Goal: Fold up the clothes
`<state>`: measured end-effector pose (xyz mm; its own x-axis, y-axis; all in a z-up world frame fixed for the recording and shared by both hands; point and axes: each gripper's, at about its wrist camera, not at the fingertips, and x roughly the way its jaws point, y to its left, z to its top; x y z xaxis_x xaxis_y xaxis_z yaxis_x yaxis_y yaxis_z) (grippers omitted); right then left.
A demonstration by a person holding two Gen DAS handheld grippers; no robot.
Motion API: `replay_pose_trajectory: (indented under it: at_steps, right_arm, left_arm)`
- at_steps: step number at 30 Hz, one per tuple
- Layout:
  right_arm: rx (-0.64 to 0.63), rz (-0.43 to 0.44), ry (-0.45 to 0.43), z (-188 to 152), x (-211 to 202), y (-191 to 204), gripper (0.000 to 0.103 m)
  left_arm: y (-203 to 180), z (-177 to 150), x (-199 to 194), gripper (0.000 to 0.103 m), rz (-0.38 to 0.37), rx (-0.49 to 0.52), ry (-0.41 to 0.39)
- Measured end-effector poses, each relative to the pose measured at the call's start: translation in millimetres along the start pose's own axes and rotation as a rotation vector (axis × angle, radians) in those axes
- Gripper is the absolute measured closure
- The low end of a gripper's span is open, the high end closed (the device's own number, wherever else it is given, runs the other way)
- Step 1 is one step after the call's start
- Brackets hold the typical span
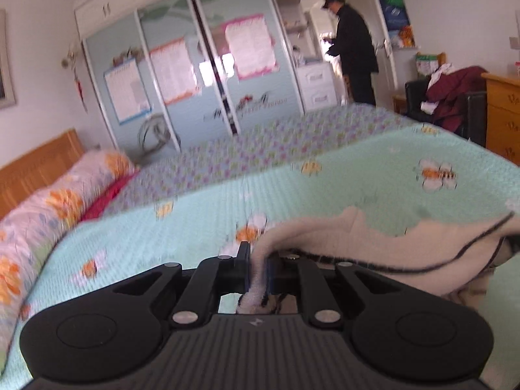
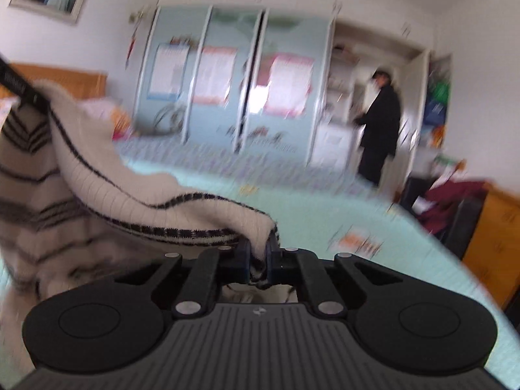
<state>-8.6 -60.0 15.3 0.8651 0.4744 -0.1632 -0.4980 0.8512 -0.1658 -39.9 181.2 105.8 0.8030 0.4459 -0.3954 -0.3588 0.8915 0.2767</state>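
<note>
- Sweater (image 2: pixel 97 188): cream knit with thin black stripes, lifted off the mint bedspread (image 1: pixel 325 178), not lying flat. It hangs as a sagging span between the two grippers.
- Left gripper (image 1: pixel 258 271): jaws narrow, pinched on a cream edge of the knit. From there the cloth runs off toward 3 o'clock in the left wrist view, with a black trim line trailing the same way.
- Right gripper (image 2: pixel 259 261): jaws narrow, clamped on a striped hem corner. Fabric rises from the pinch toward 10 o'clock in the right wrist view, up to a dark bar-shaped part at the left edge; likely the other tool, can't confirm.
- Key relation: the long axis of the held edge runs gripper to gripper, bulk draping below it at 8–9 o'clock of the right fingers. Both tools sit at the ends, so neither is nearer.
- Stage: fits either a lift to spread the garment or a fold being carried over. Frames are motion-blurred and don't settle which.
- Judgement: whichever it is, keeping the edge taut between the pinches decides whether it lands square on the bedspread.
- Surroundings: floral pillows (image 1: pixel 48 208) at 9 o'clock, wardrobe (image 1: pixel 182 65) at 12, a person in dark clothes (image 1: pixel 352 52) at 1 o'clock, well apart from the bed.
</note>
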Motion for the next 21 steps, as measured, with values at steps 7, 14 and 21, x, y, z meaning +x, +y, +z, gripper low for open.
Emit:
replay_pose_trajectory:
  at_steps: [7,14,21]
  right_arm:
    - [-0.110,-0.141,-0.229,90,-33,-55,0.095]
    - [-0.323,-0.420,-0.394,125,-52,-80,0.103]
    - [-0.073,-0.219,-0.276,172,-49,-152,0.103]
  left_arm:
    - [-14,75,-17,0.092,-0.036,0.061,-0.110]
    - [-42,135,-19,0.092,-0.042,0.158,-0.184]
    - [-71,155,-10,0.092,-0.065,0.157,-0.186]
